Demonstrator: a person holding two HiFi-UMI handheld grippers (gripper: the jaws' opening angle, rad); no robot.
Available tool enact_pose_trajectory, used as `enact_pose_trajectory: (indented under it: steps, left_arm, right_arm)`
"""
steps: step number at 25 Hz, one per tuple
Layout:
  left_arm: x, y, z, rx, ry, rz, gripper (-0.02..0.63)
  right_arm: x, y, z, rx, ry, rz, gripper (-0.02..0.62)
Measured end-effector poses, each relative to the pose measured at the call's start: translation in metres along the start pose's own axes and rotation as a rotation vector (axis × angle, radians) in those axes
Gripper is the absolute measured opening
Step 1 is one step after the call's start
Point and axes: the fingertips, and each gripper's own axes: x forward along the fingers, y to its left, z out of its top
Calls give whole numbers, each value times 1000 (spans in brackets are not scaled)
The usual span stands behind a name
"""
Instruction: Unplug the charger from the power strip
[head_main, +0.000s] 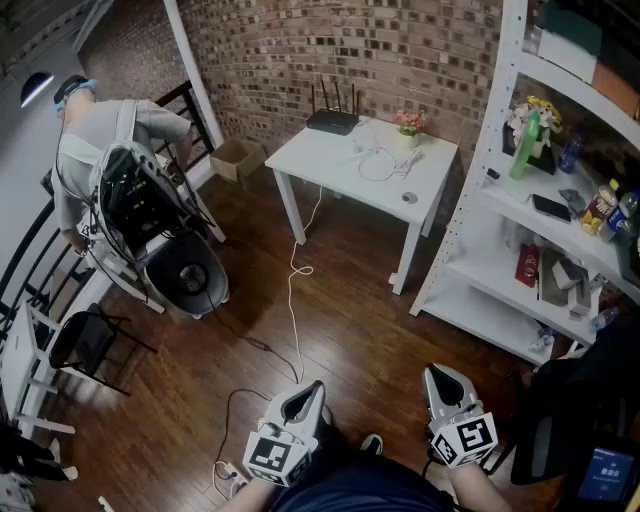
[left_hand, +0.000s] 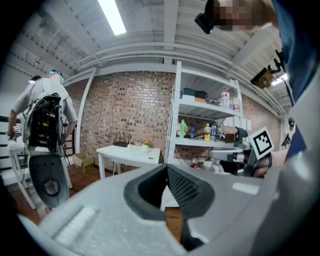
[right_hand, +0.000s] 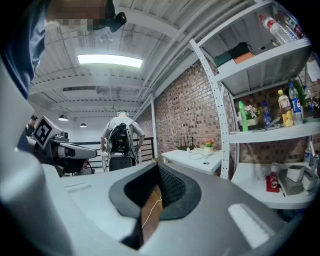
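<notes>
Both handheld grippers sat at the bottom edge of the head view, level with each other and well apart: the left gripper (head_main: 308, 390) over the dark wooden floor (head_main: 350, 320) and the right gripper (head_main: 441, 375) nearer the white shelving unit (head_main: 480, 285). Each had its jaws pressed together with nothing between them, and in the right gripper view only a sliver of floor and a thin white line showed through the slit below the pads. A small white object that looked like the power strip (head_main: 228, 476) lay on the floor at the lower left, just beside the left gripper, with a dark lead (head_main: 232, 400) looping away from it. It was too small to tell whether the charger was plugged in, and neither gripper touched it. A white cable (head_main: 293, 300) ran down from the white table (head_main: 320, 160), curled on the boards and trailed towards the left gripper. On the table, which stood against the brick wall (head_main: 300, 50), were a black router (head_main: 333, 122) with upright antennas, a small pot of pink flowers (head_main: 408, 126) and a loose coil of white wire (head_main: 378, 166). Bottles and boxes filled the shelves to the right. A cardboard box (head_main: 237, 157) sat on the floor to the left of the table. At the far left a person in a grey top (head_main: 90, 150), wearing a backpack frame of black equipment, stood facing away by a railing, and a black folding chair (head_main: 85, 345) stood below.
</notes>
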Motion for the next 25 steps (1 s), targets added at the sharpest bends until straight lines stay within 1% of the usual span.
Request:
enact_pose_trajectory:
  steps: [3,7,9,13,16,19,21,23,25]
  left_arm:
    - [22,28,-5,12,-41,12,5]
    - [62,64,-9,-13,-38,-3,5]
    - [84,83,-11,-25,-33,-23,5]
    - [131,126,-4,0,-68,-73,5]
    - [160,156,5,-5,-57,-110,5]
    - [184,185,9,-21,-39,-138,5]
    - [199,205,8,-27,-47,-138,5]
    - [213,227,10,-30,-60,-118,5]
    - [222,247,25,-38,-47,-99,5]
  right_arm:
    - [26,-9,-7,-2,17,-4,9]
    - [70,-21,-13,-26,42,-14,10]
    - [94,-29,-16,-37,54,-34,10]
    - [153,-43,-11,-73,73,-69,9]
    - [197,-47,-2,-93,92,-79,10]
    - [235,-47,-4,-114,102,-84,9]
    - [257,-49,-9,-124,111,-83,10]
    - [277,-51,-9,-128,131,-76,11]
    - [296,-52,2,-121,151,-67,10]
